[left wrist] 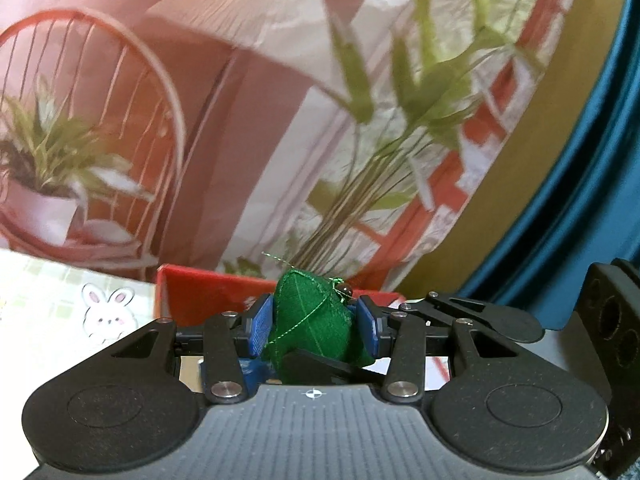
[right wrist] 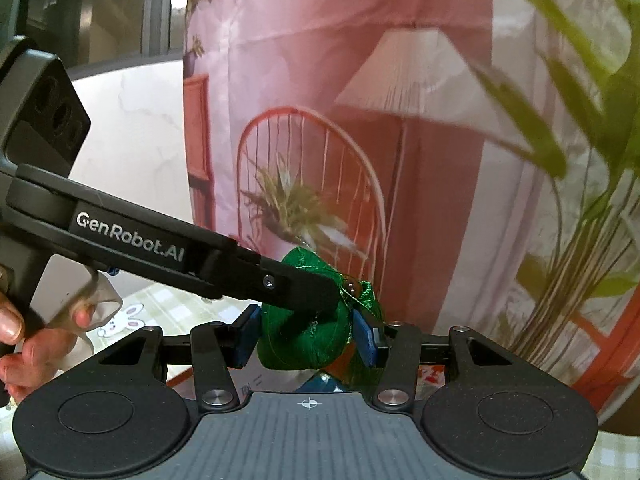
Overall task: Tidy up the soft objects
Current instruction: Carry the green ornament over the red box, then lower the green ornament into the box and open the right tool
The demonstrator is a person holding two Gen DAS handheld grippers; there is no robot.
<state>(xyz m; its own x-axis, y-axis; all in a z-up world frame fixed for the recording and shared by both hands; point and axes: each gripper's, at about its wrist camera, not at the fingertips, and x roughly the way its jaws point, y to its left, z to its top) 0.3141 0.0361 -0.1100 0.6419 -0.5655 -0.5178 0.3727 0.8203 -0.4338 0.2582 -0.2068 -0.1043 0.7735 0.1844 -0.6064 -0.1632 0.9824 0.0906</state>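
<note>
Between both pairs of blue pads we are carrying one green pouch (left wrist: 310, 320), left gripper (left wrist: 316, 320) and right gripper (right wrist: 312, 338) clamping it together, likely needing the red box (left wrist: 192, 292) just ahead.

Soft, even indoor light through both my cameras — no hard shadows, no glare. The printed backdrop (left wrist: 280, 120) and its leaves (right wrist: 560, 140) smear with motion blur, while my tongs' black frames stay sharp. Fisheye bending curves everything at the edges — corners go dark.
</note>
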